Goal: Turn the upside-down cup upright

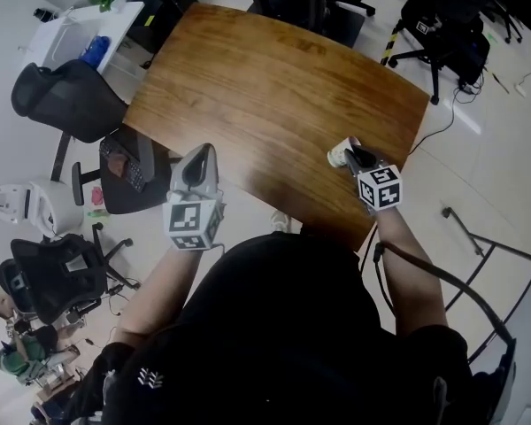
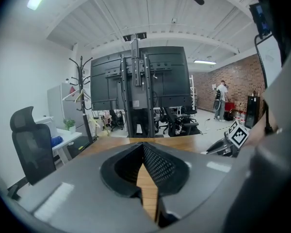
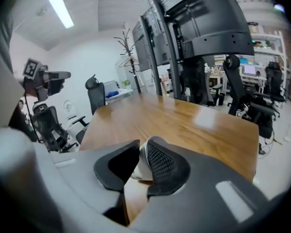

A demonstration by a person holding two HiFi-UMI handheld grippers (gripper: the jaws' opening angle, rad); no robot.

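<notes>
1. Holding the white cup (image 3: 139, 168) between its two pads, the right tool (image 3: 141, 152) is closed on it; both pads press on the thin cup wall.
2. In the head view, the cup is at the right side of the wooden bench (image 1: 274, 87), near the edge closest to the person, directly at the tip of the right tool.
3. The cup seems tilted and not flat on its mouth, but it is small in the head view and half hidden by the jaws in the right gripper view, so I am not sure of this.
4. The left tool (image 2: 143, 147) is closed and empty: its jaw tips meet, and only the wood of the bench shows through the narrow slit below them.
5. The left tool is over the near left part of the bench, well apart from the cup.
6. A black office chair (image 1: 66, 100) stands beside the left edge of the bench.
</notes>
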